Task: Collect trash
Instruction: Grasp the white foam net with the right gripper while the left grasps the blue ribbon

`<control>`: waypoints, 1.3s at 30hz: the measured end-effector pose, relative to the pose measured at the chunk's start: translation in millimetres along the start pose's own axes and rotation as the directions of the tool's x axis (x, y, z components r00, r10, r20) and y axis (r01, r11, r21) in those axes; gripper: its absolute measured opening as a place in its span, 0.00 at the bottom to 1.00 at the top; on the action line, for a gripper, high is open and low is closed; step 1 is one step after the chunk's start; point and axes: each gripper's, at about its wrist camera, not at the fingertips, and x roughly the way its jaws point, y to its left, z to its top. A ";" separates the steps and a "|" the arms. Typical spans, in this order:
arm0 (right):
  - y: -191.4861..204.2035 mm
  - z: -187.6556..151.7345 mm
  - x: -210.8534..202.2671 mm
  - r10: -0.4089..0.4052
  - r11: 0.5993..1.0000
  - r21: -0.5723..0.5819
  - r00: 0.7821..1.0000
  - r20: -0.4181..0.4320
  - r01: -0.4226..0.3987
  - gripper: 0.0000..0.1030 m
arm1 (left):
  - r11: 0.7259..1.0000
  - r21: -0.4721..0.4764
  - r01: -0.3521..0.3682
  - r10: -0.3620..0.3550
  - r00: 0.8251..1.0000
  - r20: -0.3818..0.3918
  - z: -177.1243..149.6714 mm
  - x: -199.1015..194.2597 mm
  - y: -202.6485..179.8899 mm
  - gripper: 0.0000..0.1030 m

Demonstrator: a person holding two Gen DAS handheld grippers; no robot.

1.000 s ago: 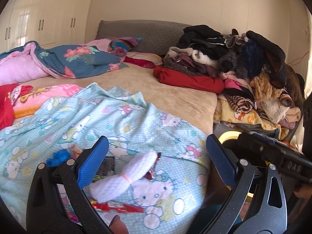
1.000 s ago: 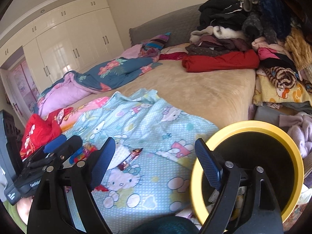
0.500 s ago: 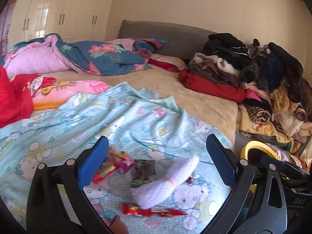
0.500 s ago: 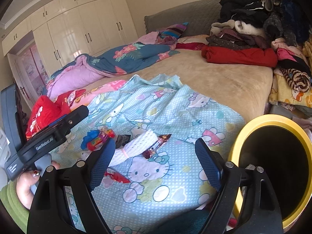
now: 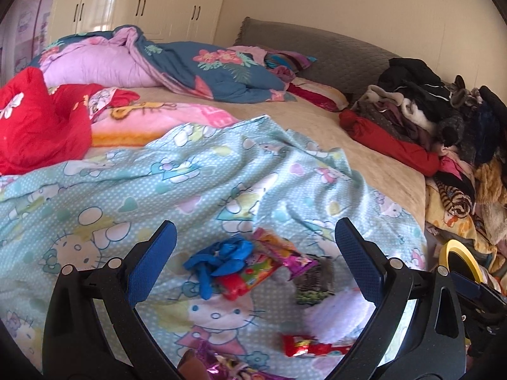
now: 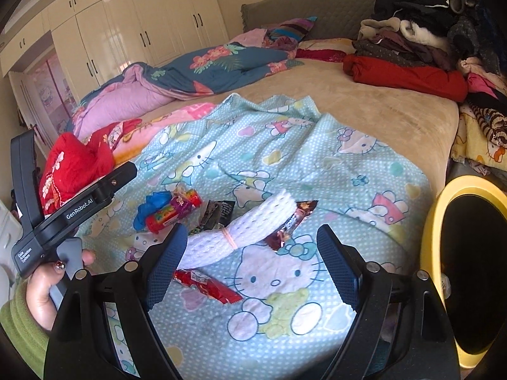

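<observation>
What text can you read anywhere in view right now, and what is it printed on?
"GenRobot.AI": on the black body of the left gripper, seen from the right wrist.
"Data Acquisition System": small label near that gripper's handle, just legible.
Dark wrapper: white print, too small to read.
Red wrapper and colourful candy packet: print blurred, unreadable.

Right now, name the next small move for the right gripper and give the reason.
Probably ease the right gripper forward and down over the white foam net, then close. Its jaws stand open and empty, the net lies just ahead between them on the blanket, and the yellow bin waits beside.
</observation>
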 end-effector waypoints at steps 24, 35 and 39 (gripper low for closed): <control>18.0 -8.3 87.9 0.079 0.987 0.153 0.979 -0.189 -0.051 0.74 | 0.972 -0.232 0.031 -0.077 0.978 -0.195 -27.8 53.4 61.2 0.61; 22.8 -11.2 87.8 0.156 0.983 0.128 0.970 -0.188 -0.133 0.37 | 0.961 -0.267 0.077 -0.140 0.964 -0.228 -34.1 59.3 58.9 0.30; 20.1 -13.0 79.5 0.172 0.981 0.121 0.970 -0.173 -0.152 0.34 | 0.966 -0.247 0.079 -0.135 0.966 -0.220 -31.1 56.0 54.9 0.10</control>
